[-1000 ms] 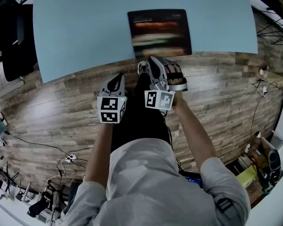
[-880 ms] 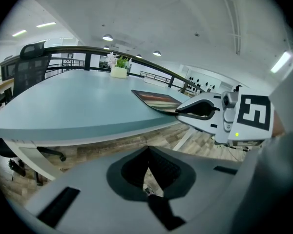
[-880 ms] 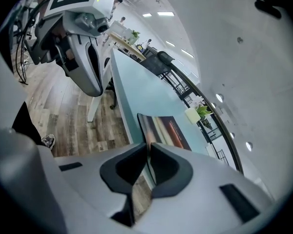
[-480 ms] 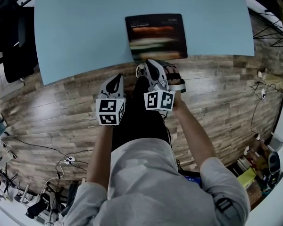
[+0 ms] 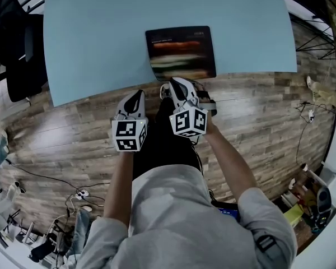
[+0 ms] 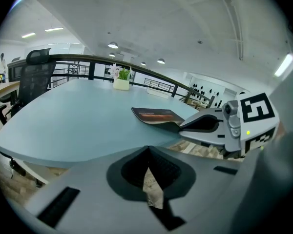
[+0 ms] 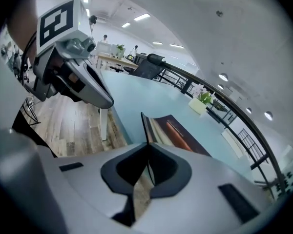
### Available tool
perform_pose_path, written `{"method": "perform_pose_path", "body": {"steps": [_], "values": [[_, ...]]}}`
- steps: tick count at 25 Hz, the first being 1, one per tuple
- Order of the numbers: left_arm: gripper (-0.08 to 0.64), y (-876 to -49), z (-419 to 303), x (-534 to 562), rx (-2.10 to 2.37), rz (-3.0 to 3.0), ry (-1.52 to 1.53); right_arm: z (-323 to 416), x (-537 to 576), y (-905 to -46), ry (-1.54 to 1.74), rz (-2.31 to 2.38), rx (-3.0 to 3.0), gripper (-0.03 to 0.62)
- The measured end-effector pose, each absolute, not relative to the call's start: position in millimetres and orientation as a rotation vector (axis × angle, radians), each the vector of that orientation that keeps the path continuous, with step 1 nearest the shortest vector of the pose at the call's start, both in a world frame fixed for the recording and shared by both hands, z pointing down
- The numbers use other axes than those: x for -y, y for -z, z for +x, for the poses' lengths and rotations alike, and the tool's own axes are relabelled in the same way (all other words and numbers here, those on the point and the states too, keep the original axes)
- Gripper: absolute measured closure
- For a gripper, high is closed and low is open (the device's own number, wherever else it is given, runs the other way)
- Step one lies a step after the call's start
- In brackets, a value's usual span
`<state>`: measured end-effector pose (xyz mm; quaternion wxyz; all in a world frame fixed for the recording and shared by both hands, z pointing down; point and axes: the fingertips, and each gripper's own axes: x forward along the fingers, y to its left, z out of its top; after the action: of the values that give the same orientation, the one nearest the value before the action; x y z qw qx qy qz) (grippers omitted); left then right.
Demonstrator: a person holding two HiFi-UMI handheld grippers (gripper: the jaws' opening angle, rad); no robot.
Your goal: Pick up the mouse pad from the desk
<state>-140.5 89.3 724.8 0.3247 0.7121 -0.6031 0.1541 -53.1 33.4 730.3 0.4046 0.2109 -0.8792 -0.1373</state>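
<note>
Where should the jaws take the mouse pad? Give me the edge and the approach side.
Take the mouse pad by its near edge, coming in level from the floor side. It is thin and lies flat, so nothing offers from above, but that edge sits at the desk's rim, where one jaw can slip under. The right gripper looks closed there.

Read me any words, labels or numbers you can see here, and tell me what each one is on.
Mouse pad: a thin line of print along its far edge, too blurred to read.
Left hand-held gripper and right hand-held gripper: black-and-white marker squares only, no letters or numbers.
Nothing else is readable.
</note>
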Motion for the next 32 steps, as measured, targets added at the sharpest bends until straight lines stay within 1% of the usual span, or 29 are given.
{"method": "perform_pose_path", "body": {"steps": [10, 20, 32], "values": [[0.548, -699.2, -137.6, -63.4, 1.607, 1.880, -0.395, -46.5, -14.7, -707.2, 0.125, 0.534, 2.288, 0.575], [0.548, -673.6, -124.5, -32.8, 1.615, 1.902, -0.386, -40.8, 10.1, -692.2, 0.074, 0.500, 2.284, 0.577], [0.548, -675.8, -123.2, -5.3, 1.635, 1.852, -0.421, -35.3, 36.8, -700.2, 0.033, 0.436, 2.298, 0.575]]}}
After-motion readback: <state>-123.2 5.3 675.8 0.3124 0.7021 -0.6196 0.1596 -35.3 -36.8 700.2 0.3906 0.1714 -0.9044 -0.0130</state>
